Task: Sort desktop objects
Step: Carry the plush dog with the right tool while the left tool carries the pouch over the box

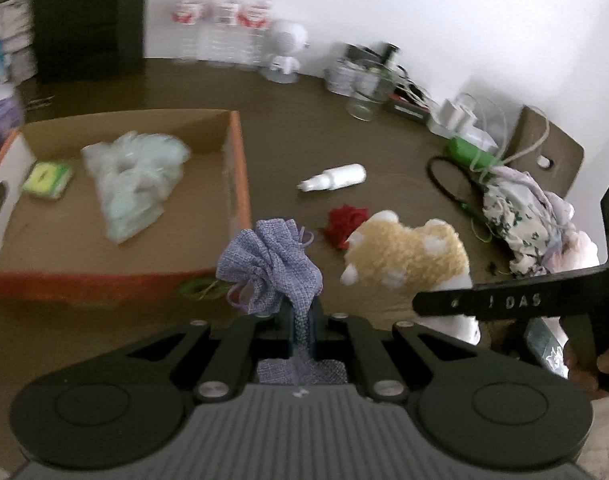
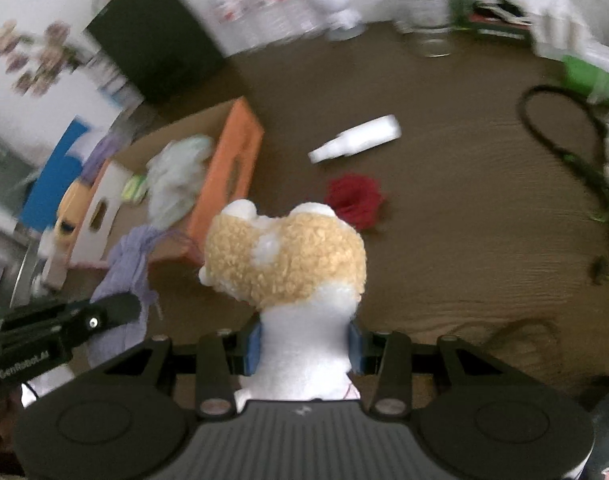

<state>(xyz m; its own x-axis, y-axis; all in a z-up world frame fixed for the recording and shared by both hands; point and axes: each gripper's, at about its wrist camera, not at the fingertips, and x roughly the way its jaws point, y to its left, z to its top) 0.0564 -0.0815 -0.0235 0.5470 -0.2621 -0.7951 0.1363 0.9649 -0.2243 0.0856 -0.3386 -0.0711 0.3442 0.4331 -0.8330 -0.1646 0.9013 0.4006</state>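
The left gripper (image 1: 302, 320) is clenched on a purple cloth pouch (image 1: 270, 264), whose gathered top fans out just ahead of the fingers, held above the brown table (image 1: 288, 128). The right gripper (image 2: 304, 344) is clamped on the white body of a plush toy (image 2: 288, 256), blue pads pressing both sides, the tan curly head sticking up right in front of the fingers; in the left wrist view this toy sits just to the right of the pouch. Just ahead and to the left of the left gripper lies an open cardboard box (image 1: 236, 184) with orange outer walls, its near corner close beside the pouch. Inside it rest a crumpled pale green plastic bag (image 1: 136, 184) and, further left, a small yellow-green packet (image 1: 46, 178). Ahead of the right gripper, just past the toy's head, a red fabric piece (image 2: 354, 196) lies on the table, and beyond that a white spray bottle (image 2: 356, 138) lies on its side. Far right is a black cord loop (image 2: 560, 128) beside a floral cloth (image 1: 520, 216). At the far edge, against the wall, stand water bottles (image 1: 224, 20), a white figurine (image 1: 286, 50) and a glass (image 1: 362, 102).
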